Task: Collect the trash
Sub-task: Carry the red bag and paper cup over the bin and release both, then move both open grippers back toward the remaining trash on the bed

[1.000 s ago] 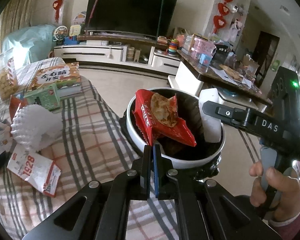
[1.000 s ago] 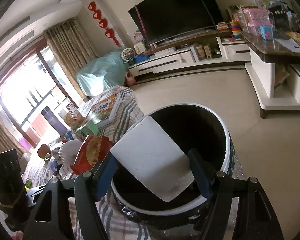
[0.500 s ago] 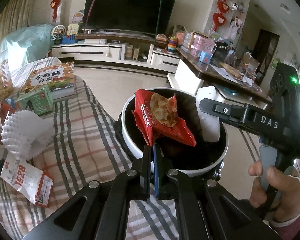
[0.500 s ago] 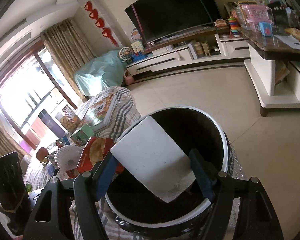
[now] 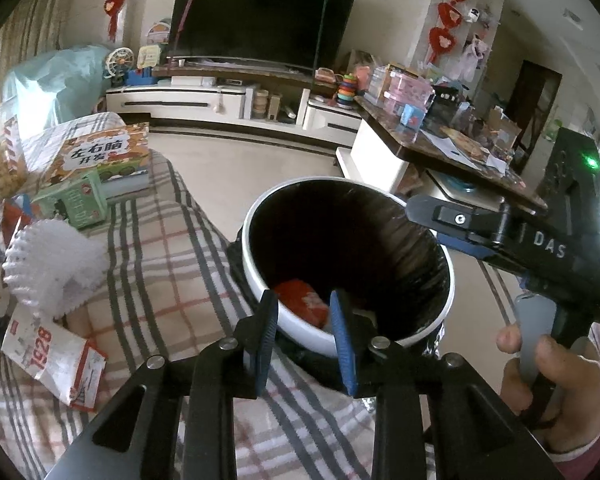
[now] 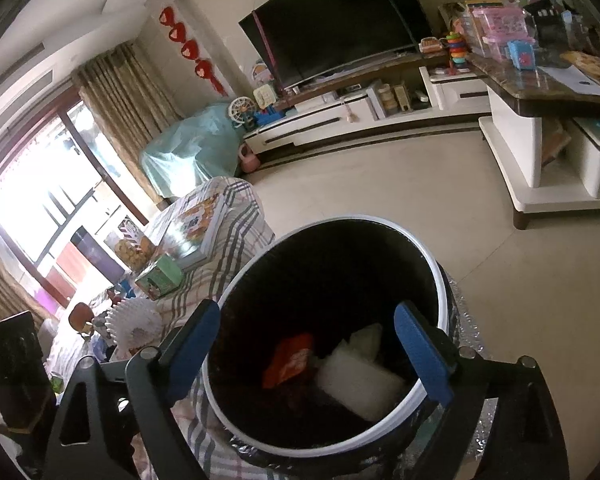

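left gripper (image 5: 305, 312): jaws just opening, gripping nothing
right gripper (image 6: 312, 346): widening, released
bin (image 6: 436, 276): holding red wrapper (image 6: 288, 360) beside white foam piece (image 6: 360, 384)

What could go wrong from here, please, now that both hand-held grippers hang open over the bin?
1. The two hand-held grippers, left and right, sit close together over the bin; pulling back carelessly could knock them together or hit its rim.
2. The bin stands against the plaid-covered edge; a bump might tip it.
3. The white 1928 packet and white paper liner remain and could be overlooked.
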Motion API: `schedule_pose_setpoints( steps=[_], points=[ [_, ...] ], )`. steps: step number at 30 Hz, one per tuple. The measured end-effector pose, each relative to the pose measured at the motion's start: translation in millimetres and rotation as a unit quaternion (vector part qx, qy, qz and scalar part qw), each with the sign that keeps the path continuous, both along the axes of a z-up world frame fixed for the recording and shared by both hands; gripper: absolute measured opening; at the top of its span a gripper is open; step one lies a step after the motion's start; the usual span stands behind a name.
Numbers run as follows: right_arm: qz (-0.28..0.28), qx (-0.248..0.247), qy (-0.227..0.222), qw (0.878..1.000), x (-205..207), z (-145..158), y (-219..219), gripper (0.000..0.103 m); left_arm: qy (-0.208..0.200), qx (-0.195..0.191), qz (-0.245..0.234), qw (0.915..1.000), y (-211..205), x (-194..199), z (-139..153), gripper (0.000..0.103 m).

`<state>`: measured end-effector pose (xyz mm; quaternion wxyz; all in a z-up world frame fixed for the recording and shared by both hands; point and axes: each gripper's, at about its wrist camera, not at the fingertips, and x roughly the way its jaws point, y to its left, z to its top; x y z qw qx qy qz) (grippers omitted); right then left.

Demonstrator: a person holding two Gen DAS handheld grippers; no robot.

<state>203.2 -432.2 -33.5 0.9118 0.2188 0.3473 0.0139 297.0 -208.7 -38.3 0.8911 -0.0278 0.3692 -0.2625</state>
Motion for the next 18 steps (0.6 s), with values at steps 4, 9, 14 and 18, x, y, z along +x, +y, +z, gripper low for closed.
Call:
schedule_pose_setpoints(
  steps=[4,9,14,18],
  points=[
    [0.003,0.000,-0.006,1.000,-7,3,9,0.092,0.005,-0.003,0.011,0.9999,14,-10,-4,0.027],
    [0.018,0.000,-0.007,1.000,-16,1,32,0.095,0.016,-0.013,0.030,0.9993,43,-24,-8,0.027],
    [0.042,-0.004,-0.002,0.999,-23,-4,59,0.096,0.027,-0.021,0.056,0.9979,76,-41,-13,0.027],
    [0.062,-0.004,0.000,0.998,-27,-7,79,0.096,0.032,-0.024,0.079,0.9960,104,-55,-15,0.028]
  ],
)
